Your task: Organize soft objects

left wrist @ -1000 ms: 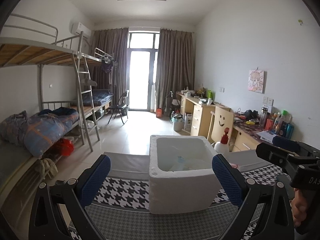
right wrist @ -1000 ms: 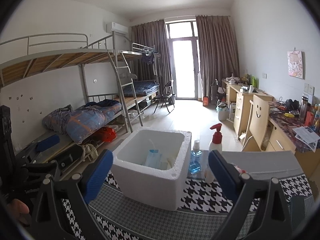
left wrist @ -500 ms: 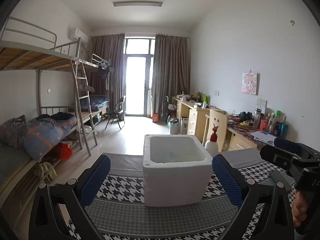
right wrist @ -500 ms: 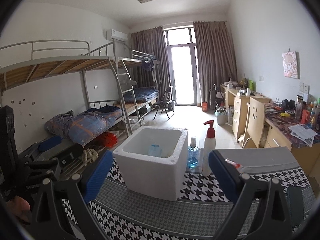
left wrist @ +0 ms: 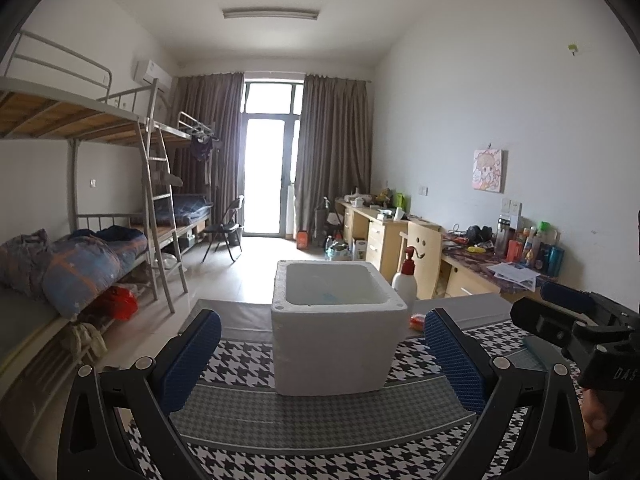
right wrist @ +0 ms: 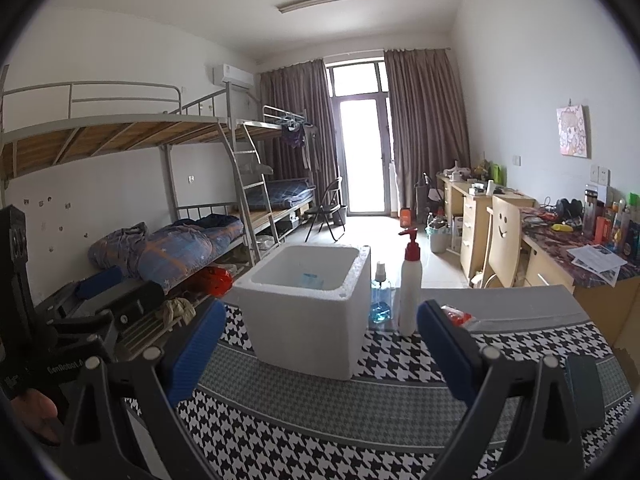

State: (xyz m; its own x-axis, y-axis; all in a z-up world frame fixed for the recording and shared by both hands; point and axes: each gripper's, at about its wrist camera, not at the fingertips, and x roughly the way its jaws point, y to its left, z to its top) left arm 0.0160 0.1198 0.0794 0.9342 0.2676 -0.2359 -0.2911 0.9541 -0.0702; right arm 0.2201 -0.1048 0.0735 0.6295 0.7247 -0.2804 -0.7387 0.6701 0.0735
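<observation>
A white foam box (left wrist: 336, 344) stands open-topped on the houndstooth tablecloth (left wrist: 320, 416). Something pale blue (right wrist: 310, 280) lies inside it, mostly hidden by the box wall. My left gripper (left wrist: 320, 320) is open and empty, held level a little short of the box. My right gripper (right wrist: 322, 312) is also open and empty, facing the box (right wrist: 308, 312) from the right front. Each gripper shows at the edge of the other's view. A small red-orange packet (right wrist: 456, 314) lies right of the box, and a flat dark teal item (right wrist: 582, 388) lies near the table's right side.
A white pump bottle with a red top (right wrist: 410, 292) and a small bottle of blue liquid (right wrist: 380, 300) stand just right of the box. Bunk beds with bedding (left wrist: 80, 264) line the left wall. Desks and a wooden chair (left wrist: 424, 248) line the right wall.
Both grippers have drawn back from the box and tilted up, so it looks smaller and I see less of its inside. Both stay open.
</observation>
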